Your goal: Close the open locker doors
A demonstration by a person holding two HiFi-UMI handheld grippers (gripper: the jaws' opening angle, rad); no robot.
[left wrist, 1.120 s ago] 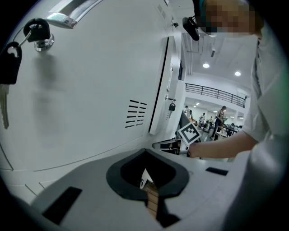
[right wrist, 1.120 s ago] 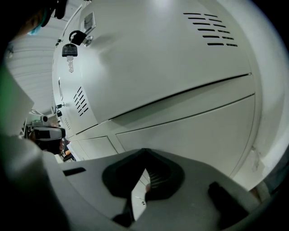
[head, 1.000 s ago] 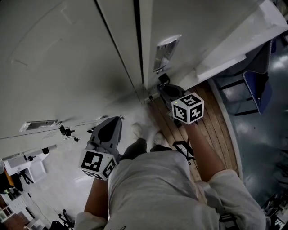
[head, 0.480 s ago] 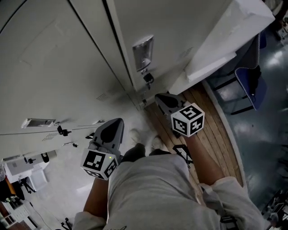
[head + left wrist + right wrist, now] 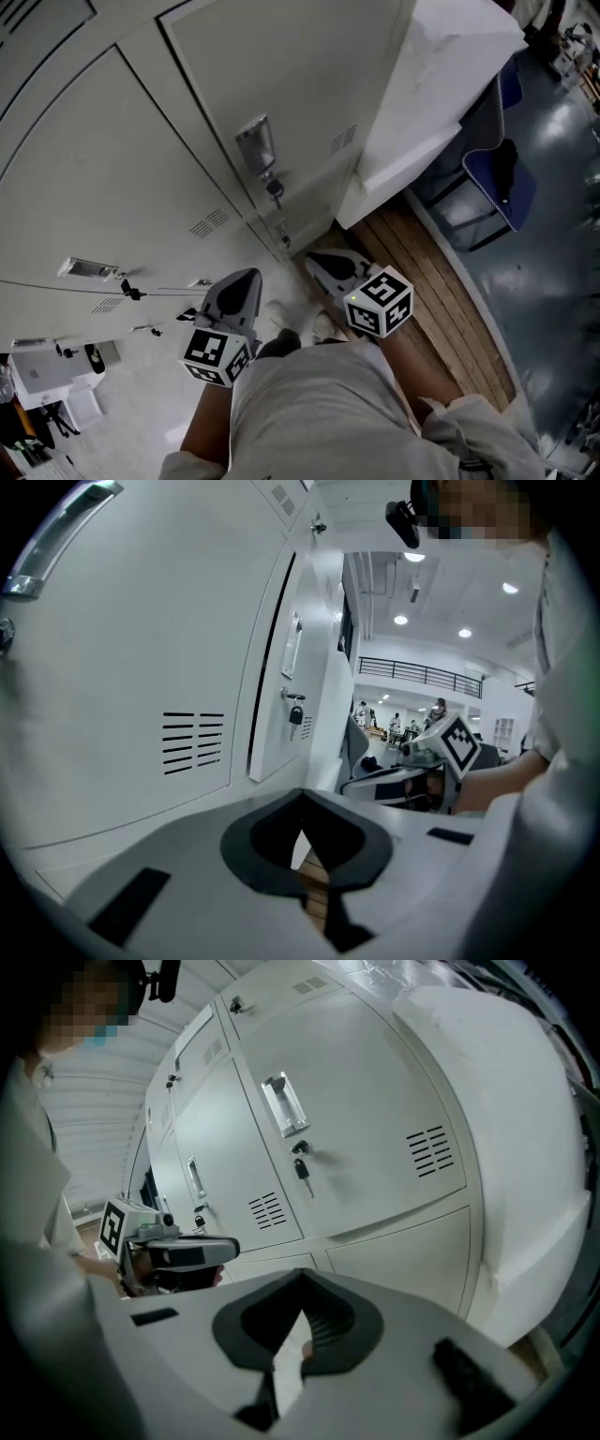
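The task looks all but finished. Across the bank of pale grey metal lockers [image 5: 141, 169], every door the three views show lies flush with its frame and none stands ajar. Whether any doors outside the frames are open cannot be told. The pale grey locker door at the bank's right end [image 5: 309, 84] sits shut just ahead of both tools. The grey left gripper [image 5: 246, 277] and the grey right gripper [image 5: 315, 262] hang low before the bank, clear of the doors. Each has its jaws pressed together at the tips with nothing between them.

Counted in the head view:
- Two grippers, each with one black-and-white marker cube.
- Two handles: a recessed silver handle [image 5: 255, 145] on the right-end door and a second silver handle [image 5: 89, 269] further left.
- Two keys: a small dangling key [image 5: 275, 190] under the first handle and a second key [image 5: 127, 284] by the other.
- Three groups of vent slots [image 5: 342, 139].
- One dark blue chair [image 5: 492, 178] beyond the bank's right end.
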